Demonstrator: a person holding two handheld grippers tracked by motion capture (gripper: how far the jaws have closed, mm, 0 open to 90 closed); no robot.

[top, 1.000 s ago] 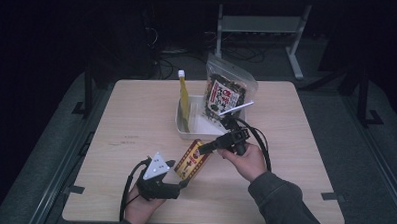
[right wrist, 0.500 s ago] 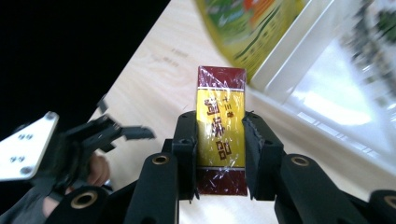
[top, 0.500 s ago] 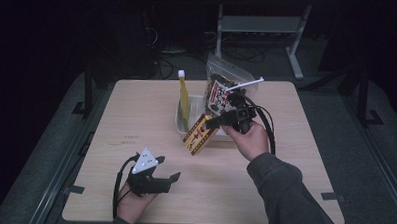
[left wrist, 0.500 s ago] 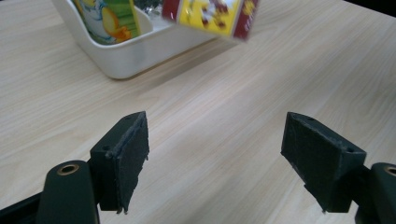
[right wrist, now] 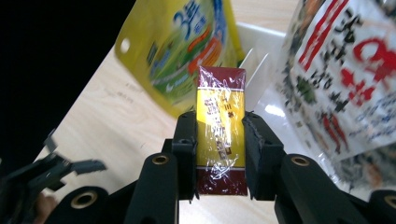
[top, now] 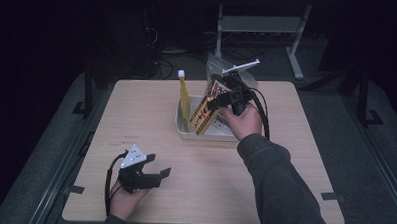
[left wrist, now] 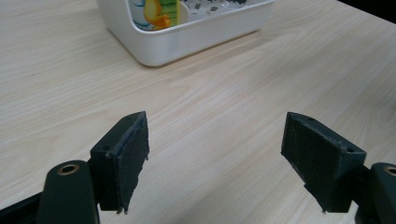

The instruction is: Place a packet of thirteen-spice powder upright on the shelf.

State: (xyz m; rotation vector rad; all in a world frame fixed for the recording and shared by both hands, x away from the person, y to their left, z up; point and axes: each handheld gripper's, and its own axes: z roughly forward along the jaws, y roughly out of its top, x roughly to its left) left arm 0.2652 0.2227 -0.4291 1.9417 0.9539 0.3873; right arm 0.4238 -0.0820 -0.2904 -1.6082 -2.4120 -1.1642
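Cellophane-wrapped box (right wrist: 220,135) clamped between right claw (right wrist: 219,154) pads looks light, stiff, slippery; grip its narrow sides. Left claw (left wrist: 224,158) gapes empty.

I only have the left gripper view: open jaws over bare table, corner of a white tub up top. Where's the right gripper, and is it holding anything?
Observer: The right gripper is over the white tub, shut on a yellow and maroon box wrapped in clear film.
Operator: Is the box in the tub yet?
Observer: In the high view its lower end sits within the tub's outline; whether it touches the bottom I cannot tell.
Operator: What else is in the tub?
Observer: A yellow pouch stands upright at the left end, and a clear snack bag with red print stands behind the gripper.
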